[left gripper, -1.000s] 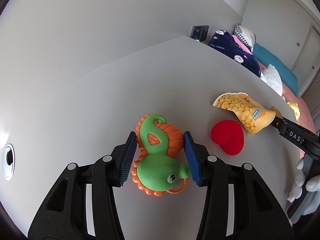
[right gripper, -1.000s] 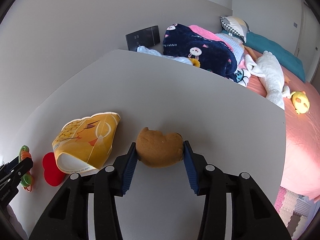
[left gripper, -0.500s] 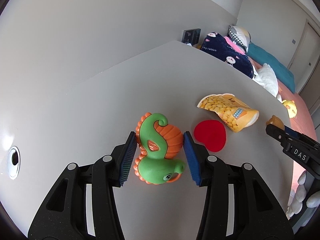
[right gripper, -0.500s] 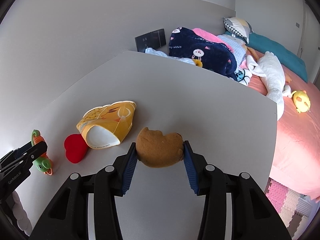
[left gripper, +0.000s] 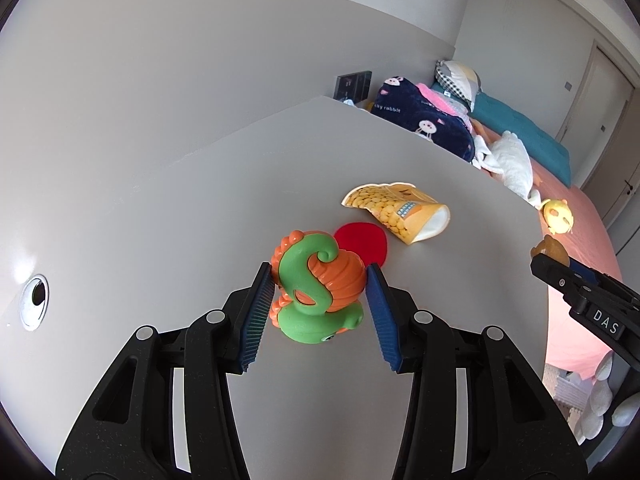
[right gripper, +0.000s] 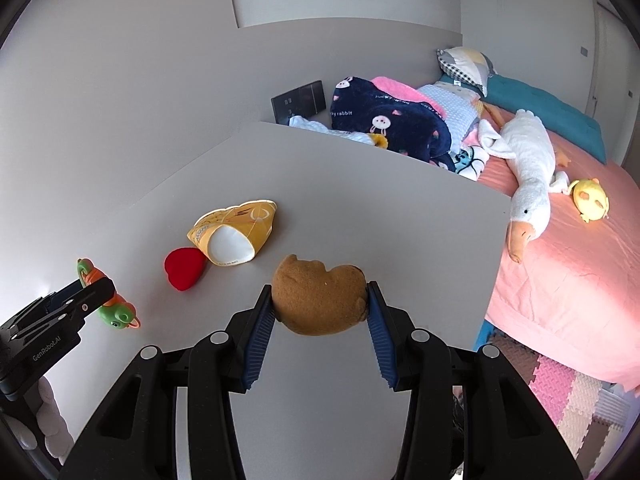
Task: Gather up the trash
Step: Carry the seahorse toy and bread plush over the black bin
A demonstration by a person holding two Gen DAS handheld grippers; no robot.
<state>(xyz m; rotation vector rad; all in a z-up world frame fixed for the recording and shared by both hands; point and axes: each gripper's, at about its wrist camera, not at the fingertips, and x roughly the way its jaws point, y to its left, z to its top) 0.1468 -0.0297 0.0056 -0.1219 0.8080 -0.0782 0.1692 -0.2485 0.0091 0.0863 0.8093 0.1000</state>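
My left gripper [left gripper: 319,286] is shut on a green and orange seahorse toy [left gripper: 316,288] and holds it above the grey table [left gripper: 200,208]. My right gripper [right gripper: 320,304] is shut on a brown plush toy [right gripper: 320,300], also lifted above the table [right gripper: 360,208]. An empty yellow corn snack bag [left gripper: 396,212] lies on the table beyond the left gripper, with a red heart-shaped piece [left gripper: 362,242] next to it. Both also show in the right wrist view, the bag [right gripper: 234,232] and the heart [right gripper: 185,268]. The seahorse toy [right gripper: 114,304] shows at the left there.
A round cable hole [left gripper: 35,301] sits in the table at the left. A bed [right gripper: 560,248] with a navy blanket [right gripper: 384,120], a white goose plush [right gripper: 528,176] and a yellow plush [right gripper: 590,200] lies beyond the table's right edge. Foam mats [right gripper: 568,392] cover the floor.
Both grippers have risen and pulled back from the table with their toys. The snack bag and red heart look smaller and farther away.
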